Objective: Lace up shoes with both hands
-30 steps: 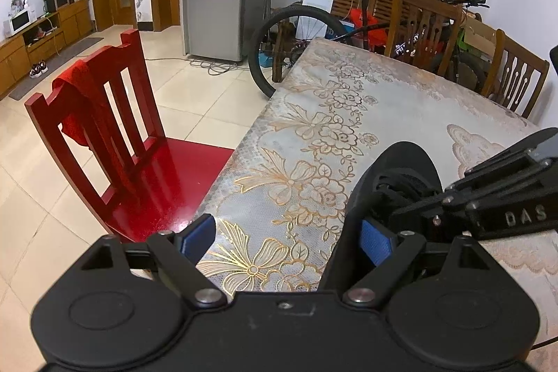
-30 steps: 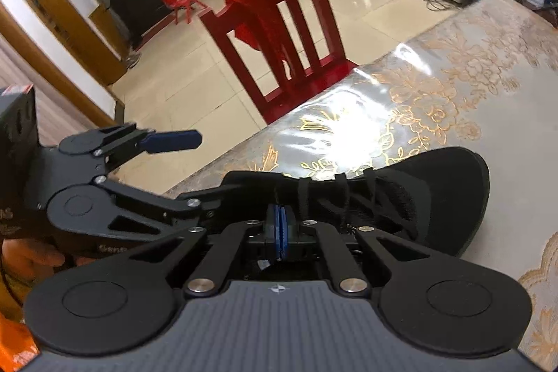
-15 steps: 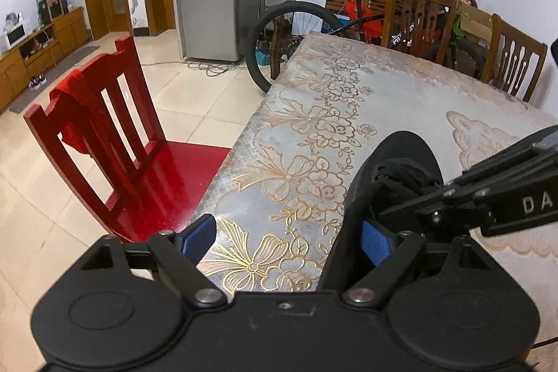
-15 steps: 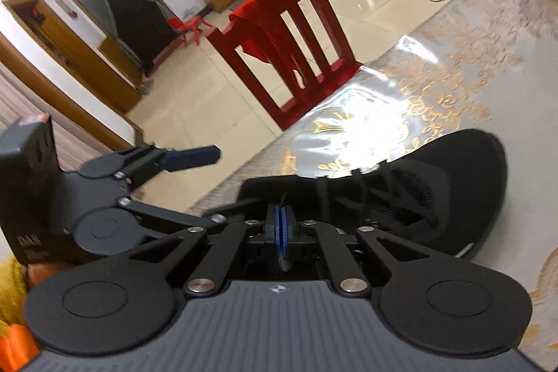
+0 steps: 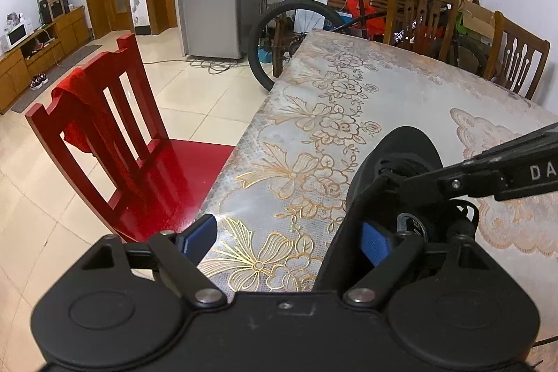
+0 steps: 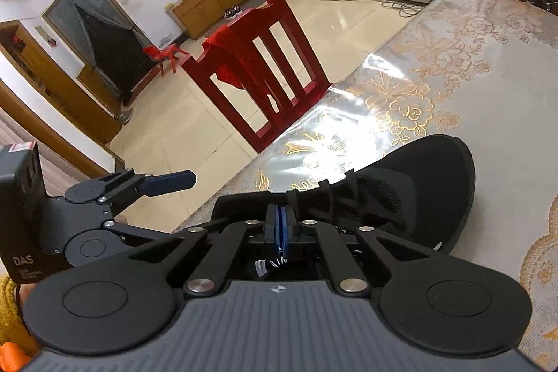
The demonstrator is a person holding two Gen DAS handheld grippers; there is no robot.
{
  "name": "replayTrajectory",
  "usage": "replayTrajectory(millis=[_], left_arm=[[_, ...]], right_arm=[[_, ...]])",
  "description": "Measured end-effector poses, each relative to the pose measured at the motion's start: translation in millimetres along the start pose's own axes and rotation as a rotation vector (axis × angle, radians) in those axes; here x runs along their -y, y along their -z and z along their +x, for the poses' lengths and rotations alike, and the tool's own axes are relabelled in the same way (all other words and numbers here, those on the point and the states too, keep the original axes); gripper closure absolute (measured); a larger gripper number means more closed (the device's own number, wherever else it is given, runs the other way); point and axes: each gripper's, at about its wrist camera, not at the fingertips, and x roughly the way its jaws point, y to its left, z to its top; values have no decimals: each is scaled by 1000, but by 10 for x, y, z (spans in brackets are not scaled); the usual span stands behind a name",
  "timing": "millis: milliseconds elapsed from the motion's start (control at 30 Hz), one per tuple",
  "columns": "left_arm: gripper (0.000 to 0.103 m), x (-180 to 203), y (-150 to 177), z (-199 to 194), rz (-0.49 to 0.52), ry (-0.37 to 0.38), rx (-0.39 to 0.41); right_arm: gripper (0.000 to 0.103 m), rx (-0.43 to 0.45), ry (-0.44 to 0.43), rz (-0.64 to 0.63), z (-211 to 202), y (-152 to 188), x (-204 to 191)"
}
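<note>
Black mesh shoe lies on the table, lower right of frame. Right gripper is pinched together at its tongue, maybe on a lace; left gripper spread wide beside it. Lacing looks partial, tying remains.

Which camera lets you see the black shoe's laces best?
The right wrist view: the laces cross the black shoe in open sight beyond the shut right gripper. In the left wrist view, the right gripper's finger covers most of them.
</note>
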Motion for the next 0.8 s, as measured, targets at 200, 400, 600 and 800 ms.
replayTrajectory(millis=[200,400,600,800], left_arm=[[18,8,5,7,7,2,-1],[21,39,38,39,33,0,-20],[22,110,138,33,94,-8,-20],[22,56,200,26,77,36,-36]], right_arm=[[101,-10,-3,-13,55,52,-35],[101,33,-13,-14,87,46,-54],[92,33,-53,-1,70,52,-10],[66,60,-74,-104,-124,-193,-80]])
